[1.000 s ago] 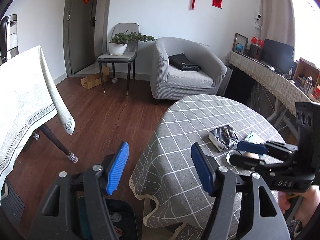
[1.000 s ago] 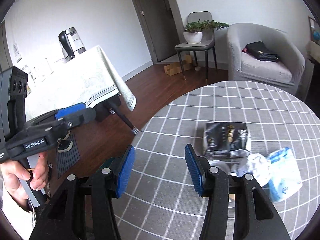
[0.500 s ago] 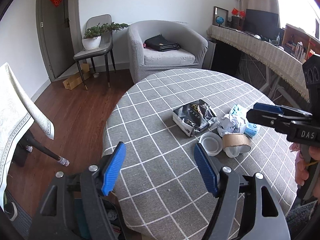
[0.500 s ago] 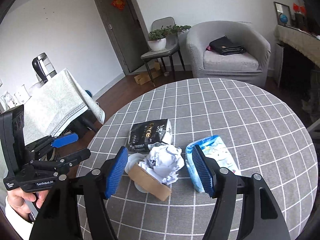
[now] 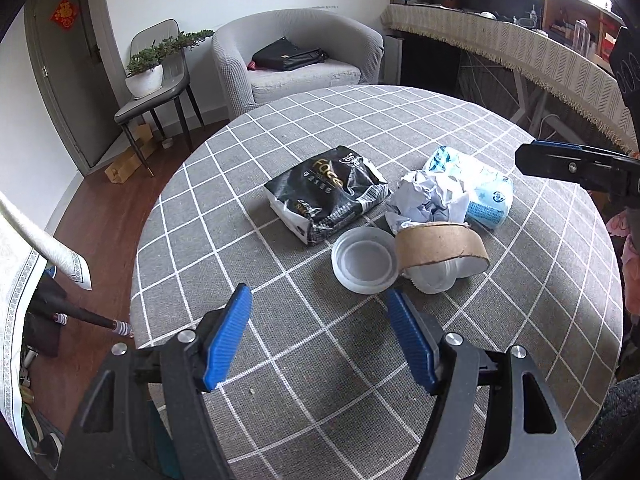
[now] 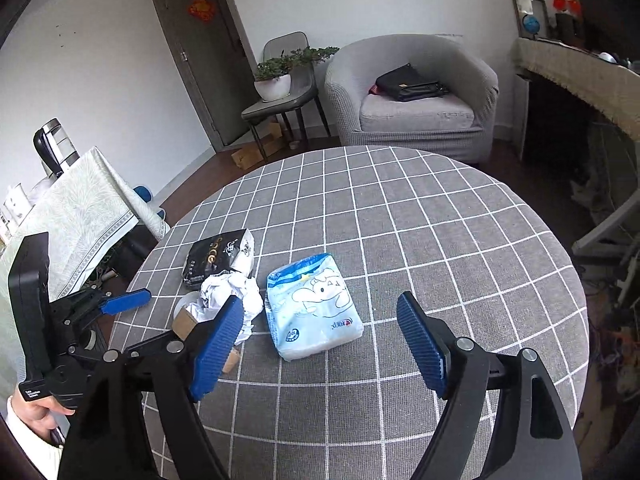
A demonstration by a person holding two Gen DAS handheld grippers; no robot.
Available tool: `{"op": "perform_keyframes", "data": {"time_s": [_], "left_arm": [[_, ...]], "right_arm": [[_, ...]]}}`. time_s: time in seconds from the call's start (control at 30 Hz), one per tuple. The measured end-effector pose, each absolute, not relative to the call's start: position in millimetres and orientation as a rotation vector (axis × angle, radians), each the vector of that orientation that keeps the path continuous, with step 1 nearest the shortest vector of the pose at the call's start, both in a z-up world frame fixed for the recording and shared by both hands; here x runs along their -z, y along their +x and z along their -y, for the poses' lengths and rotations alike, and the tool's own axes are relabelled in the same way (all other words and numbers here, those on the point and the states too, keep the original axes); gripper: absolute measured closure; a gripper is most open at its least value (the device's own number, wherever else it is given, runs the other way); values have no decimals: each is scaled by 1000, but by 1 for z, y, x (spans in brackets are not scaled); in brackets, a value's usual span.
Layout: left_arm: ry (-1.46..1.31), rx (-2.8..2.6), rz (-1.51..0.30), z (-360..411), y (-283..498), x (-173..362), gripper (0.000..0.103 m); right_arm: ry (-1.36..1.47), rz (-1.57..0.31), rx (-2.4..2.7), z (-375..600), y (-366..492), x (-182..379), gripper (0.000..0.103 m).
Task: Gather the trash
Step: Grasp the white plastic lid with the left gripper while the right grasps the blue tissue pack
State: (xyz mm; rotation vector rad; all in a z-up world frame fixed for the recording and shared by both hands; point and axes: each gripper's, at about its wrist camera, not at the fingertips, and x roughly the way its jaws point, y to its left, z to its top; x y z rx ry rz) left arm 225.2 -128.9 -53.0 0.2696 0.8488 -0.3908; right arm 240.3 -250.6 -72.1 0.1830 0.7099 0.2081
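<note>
Trash lies in a cluster on the round grey checked table: a black snack bag, crumpled white paper, a light blue tissue pack, a cardboard tape ring and clear plastic lids. My left gripper hovers open just short of the lids, nothing between its fingers. My right gripper has its jaws opening, just short of the tissue pack and not touching it.
A grey armchair with a black bag stands beyond the table, beside a chair holding a potted plant. A cloth-covered table with a kettle is at the left, a long desk at the right. Wooden floor surrounds the table.
Both grippers have swung from the table's edge in over the trash, tilting down closer to it. The right jaws have spread wider; the left stayed open.
</note>
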Motion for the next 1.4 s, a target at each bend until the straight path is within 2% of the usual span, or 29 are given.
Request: {"op": "perform_keyframes", "data": {"time_s": [0.3, 0.43, 0.53, 0.67, 0.7, 1.4], "left_arm": [[245, 396, -850, 139, 232, 57, 30], [215, 412, -853, 140, 237, 57, 33], [193, 422, -855, 140, 241, 57, 39], [196, 421, -843, 144, 240, 56, 60], [194, 419, -842, 143, 240, 56, 61], [80, 386, -808, 87, 235, 37, 61]], "right_arm": [[135, -767, -178, 261, 241, 82, 22], [108, -797, -200, 258, 245, 87, 21], [75, -813, -209, 253, 248, 89, 21], [40, -825, -223, 247, 250, 90, 21], [30, -830, -227, 245, 250, 90, 21], [-44, -887, -150, 206, 277, 101, 21]]}}
